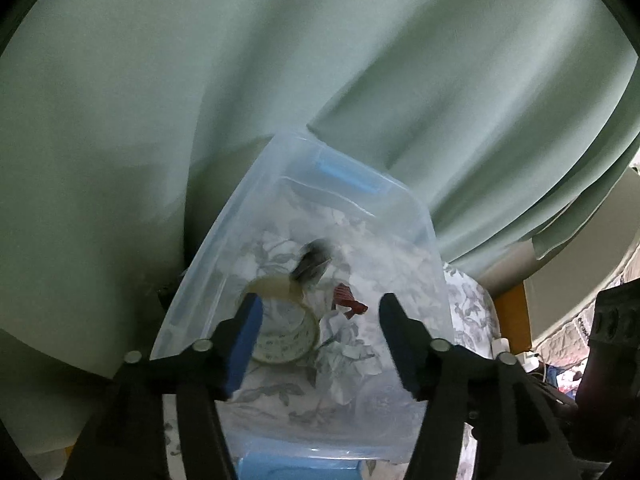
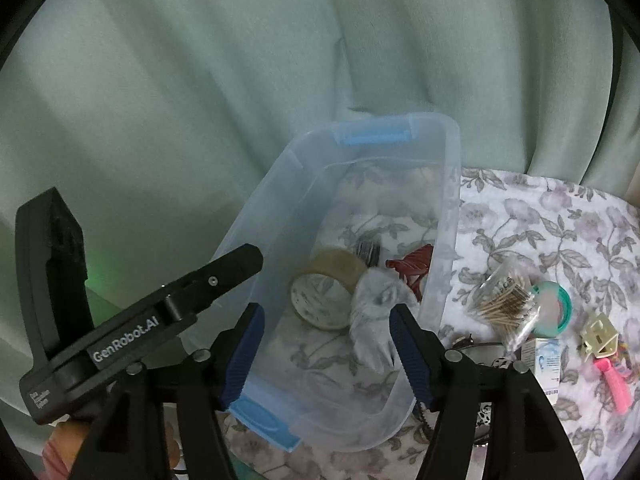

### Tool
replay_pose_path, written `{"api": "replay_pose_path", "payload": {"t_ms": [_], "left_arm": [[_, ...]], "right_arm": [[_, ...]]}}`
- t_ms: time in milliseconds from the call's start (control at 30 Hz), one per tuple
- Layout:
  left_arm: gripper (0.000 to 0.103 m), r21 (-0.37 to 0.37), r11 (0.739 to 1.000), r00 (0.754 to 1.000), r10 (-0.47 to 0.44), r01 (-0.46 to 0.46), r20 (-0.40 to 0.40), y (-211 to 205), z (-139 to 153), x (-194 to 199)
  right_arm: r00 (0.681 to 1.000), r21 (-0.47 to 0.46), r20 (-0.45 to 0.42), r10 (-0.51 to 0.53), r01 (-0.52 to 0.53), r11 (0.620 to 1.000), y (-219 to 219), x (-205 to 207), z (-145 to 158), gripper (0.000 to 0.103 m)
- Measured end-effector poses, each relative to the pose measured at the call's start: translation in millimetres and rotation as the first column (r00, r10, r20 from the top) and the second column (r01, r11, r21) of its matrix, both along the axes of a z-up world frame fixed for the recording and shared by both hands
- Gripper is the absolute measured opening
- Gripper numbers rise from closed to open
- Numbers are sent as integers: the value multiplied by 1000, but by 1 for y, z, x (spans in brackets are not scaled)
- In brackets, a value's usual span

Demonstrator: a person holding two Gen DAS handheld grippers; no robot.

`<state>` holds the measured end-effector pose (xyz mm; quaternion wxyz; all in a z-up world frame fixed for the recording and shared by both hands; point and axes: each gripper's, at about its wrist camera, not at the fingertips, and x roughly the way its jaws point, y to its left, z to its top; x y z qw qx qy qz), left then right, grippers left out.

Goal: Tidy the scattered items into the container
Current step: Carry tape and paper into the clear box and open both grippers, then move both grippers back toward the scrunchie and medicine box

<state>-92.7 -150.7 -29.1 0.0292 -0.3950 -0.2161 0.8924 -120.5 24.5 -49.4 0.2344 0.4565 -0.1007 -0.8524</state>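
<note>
Left wrist view: hovering over the clear container (image 1: 224, 256), left gripper (image 1: 318, 312) fingers spread wide, pinching nothing. Sitting inside the container already: tape roll (image 1: 286, 340), red clip (image 1: 348, 300), crumpled tissue (image 1: 344, 364), just below the fingertips.

Right wrist view: right gripper (image 2: 326, 322) also gaping, holding nothing, hanging above the container's near end. Probably mid-task, between drop and next pick. Still waiting right of the container on the counter (image 2: 520, 216): toothpick bag (image 2: 506, 298), teal tin (image 2: 554, 304), pink comb (image 2: 614, 380). Next up, likely swinging right for the toothpick bag.

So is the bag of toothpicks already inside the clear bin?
No, the bag of toothpicks lies on the floral tablecloth outside the clear bin, to its right, beside a teal-rimmed round case.
</note>
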Motion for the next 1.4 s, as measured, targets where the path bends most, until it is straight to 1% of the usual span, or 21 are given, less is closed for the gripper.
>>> {"api": "replay_pose_path", "payload": {"t_ms": [33, 133, 200, 433, 500, 533, 567, 733, 900, 1100, 1267, 1400], "left_arm": [[64, 2, 1000, 1000, 0, 0, -1, 0, 1, 2], [66, -4, 1000, 1000, 1, -1, 2, 3, 1, 5], [71, -9, 1000, 1000, 4, -4, 4, 4, 1, 6], [75, -25, 999, 1000, -26, 26, 5, 18, 5, 17], [76, -32, 999, 999, -39, 39, 6, 23, 6, 18], [76, -40, 998, 999, -49, 49, 6, 27, 7, 19], [77, -49, 997, 998, -58, 59, 5, 31, 8, 20], [77, -74, 993, 995, -95, 95, 2, 49, 14, 25], [77, -99, 988, 993, -121, 121, 4, 66, 19, 27], [77, -133, 978, 986, -164, 163, 7, 92, 22, 28], [77, -167, 962, 976, -217, 217, 21, 121, 22, 30], [77, -198, 941, 961, -274, 276, 36, 150, 20, 31]], "right_arm": [[1000, 1, -1, -2, 2, 1000, 1, 1, 0, 75], [1000, -3, -4, -3, 2, 1000, 4, 5, 1, 77], [1000, -3, -5, -5, 5, 1000, 6, 8, 1, 78], [1000, -9, -15, -9, 9, 1000, 17, 20, 1, 82], [1000, -4, -18, -21, 21, 1000, 23, 25, 2, 89], [999, -4, -21, -30, 30, 1000, 26, 27, 2, 96], [999, -9, -23, -41, 41, 999, 31, 29, 1, 99], [996, -31, -22, -81, 81, 996, 52, 36, 2, 103], [990, -51, -25, -138, 136, 989, 77, 42, 2, 103], [974, -80, -20, -224, 221, 972, 117, 52, -2, 103], [951, -108, -24, -308, 304, 946, 157, 63, -7, 103], [919, -132, -16, -393, 388, 912, 195, 73, -14, 103]]}}
